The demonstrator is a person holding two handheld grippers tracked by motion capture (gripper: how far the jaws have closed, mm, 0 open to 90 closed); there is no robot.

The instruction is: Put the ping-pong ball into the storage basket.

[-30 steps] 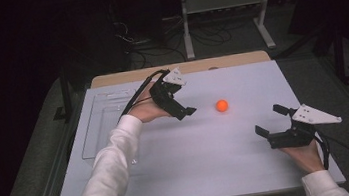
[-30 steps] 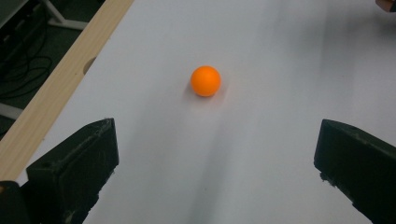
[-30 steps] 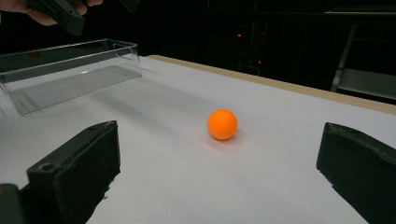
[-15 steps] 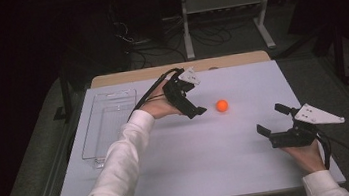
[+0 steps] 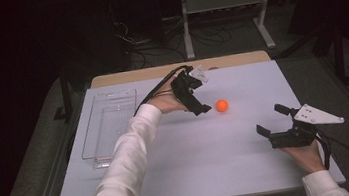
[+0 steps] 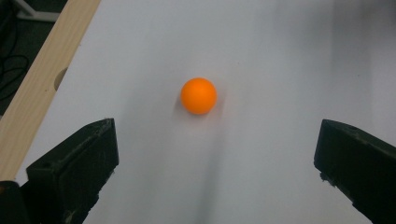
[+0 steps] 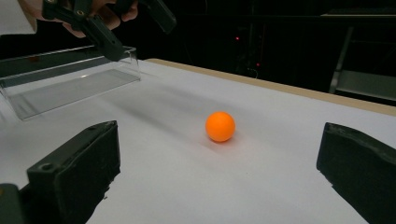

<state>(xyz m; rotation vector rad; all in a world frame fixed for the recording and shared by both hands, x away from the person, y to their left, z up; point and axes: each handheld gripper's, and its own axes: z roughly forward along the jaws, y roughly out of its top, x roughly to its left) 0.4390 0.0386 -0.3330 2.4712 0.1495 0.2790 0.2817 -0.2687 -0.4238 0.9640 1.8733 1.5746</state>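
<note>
A small orange ball (image 5: 222, 105) rests on the white table top, a little behind its middle. My left gripper (image 5: 202, 99) hovers just left of the ball, open, pointing down at it. In the left gripper view the ball (image 6: 199, 95) lies ahead of the wide-apart jaws of that gripper (image 6: 215, 177), and nothing is between them. My right gripper (image 5: 271, 119) sits low near the right front of the table, open and empty. It faces the ball (image 7: 220, 126) from some distance, and its own view also catches the left gripper (image 7: 140, 37) at the top left.
A clear plastic tray (image 5: 108, 126) lies along the left side of the table (image 5: 196, 171); its near wall (image 7: 70, 88) shows in the right gripper view. A wooden strip (image 5: 159, 72) runs along the back edge. Beyond it stand a metal rack and cables on the dark floor.
My left gripper has moved to the right, closer to the orange ball, staying open. The right gripper and the ball have hardly shifted.
</note>
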